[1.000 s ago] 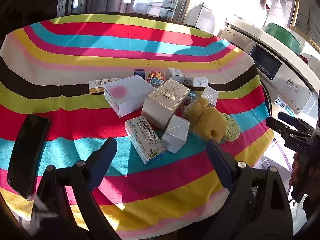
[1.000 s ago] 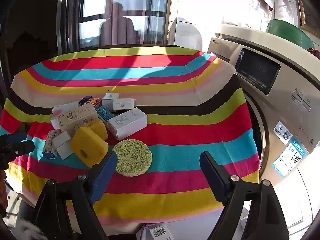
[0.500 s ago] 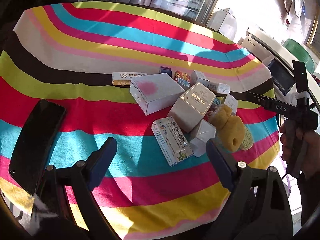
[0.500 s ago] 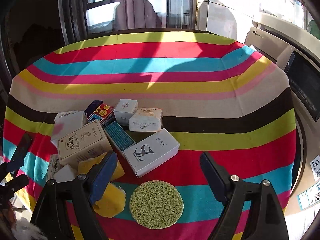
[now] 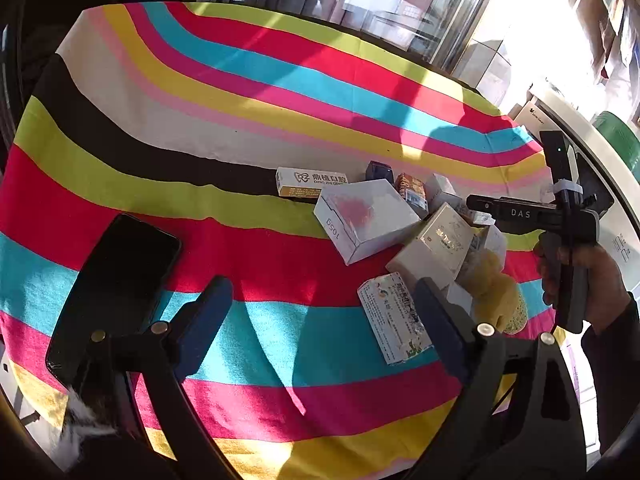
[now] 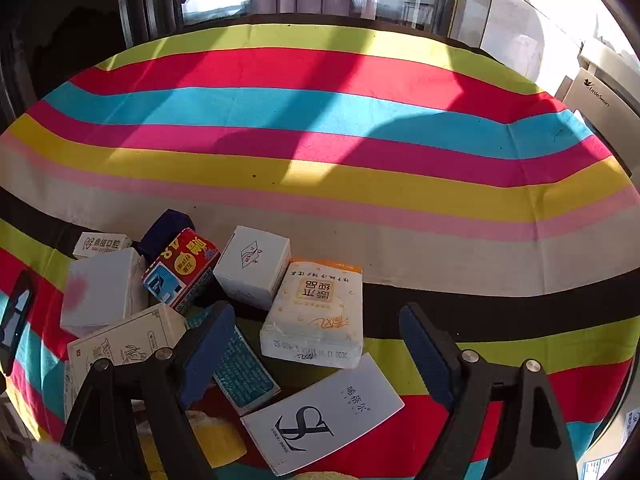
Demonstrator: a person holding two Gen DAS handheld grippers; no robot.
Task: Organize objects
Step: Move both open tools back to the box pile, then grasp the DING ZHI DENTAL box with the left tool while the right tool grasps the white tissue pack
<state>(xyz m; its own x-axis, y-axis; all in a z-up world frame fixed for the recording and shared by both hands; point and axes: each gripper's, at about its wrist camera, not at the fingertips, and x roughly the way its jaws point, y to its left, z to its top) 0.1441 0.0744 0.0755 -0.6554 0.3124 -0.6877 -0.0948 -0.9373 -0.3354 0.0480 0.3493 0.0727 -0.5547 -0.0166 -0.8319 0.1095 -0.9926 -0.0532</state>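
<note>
- You are hovering the right gripper (image 6: 316,356), jaws wide and empty, over the tissue pack (image 6: 316,312) sitting mid-pile on the striped counter (image 6: 360,152).
- It is probably soft, light and slippery-wrapped; pinch its long sides.
- Your left gripper (image 5: 324,320), also wide, is idling at the pile's 8 o'clock near the phone (image 5: 116,284).

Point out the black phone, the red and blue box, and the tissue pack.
Black phone (image 5: 116,280), left wrist view, screen.
Red and blue box (image 6: 182,270), right wrist view, top face.
Tissue pack (image 6: 316,312), right wrist view, top face.

A yellow sponge (image 6: 214,438) sits half hidden behind the right tool (image 6: 316,360).
</note>
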